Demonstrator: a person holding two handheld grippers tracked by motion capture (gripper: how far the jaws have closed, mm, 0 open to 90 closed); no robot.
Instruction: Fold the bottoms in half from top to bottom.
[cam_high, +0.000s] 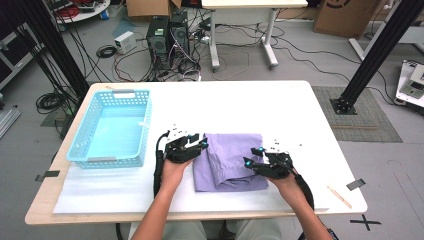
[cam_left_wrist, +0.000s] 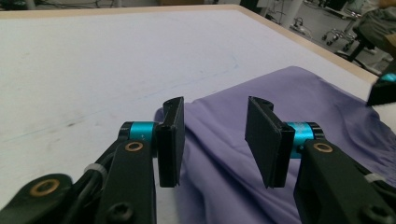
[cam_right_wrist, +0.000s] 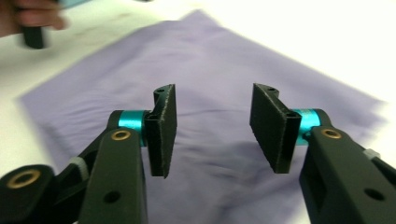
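My fingers, both pairs apart, hover over the folded purple cloth (cam_high: 231, 161) on the desk (cam_high: 280, 107): light, limp, best pinched at its edges.

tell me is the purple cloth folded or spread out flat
Folded: the purple cloth lies as a compact rectangle with a layered edge along its left side.

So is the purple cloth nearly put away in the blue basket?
Done: the purple cloth already lies folded flat on the table. In hand: the left gripper and right gripper hover over it, jaws open, nothing pinched. Left: the blue basket beside it holds nothing; if that's where it goes, gripping and lifting come next.
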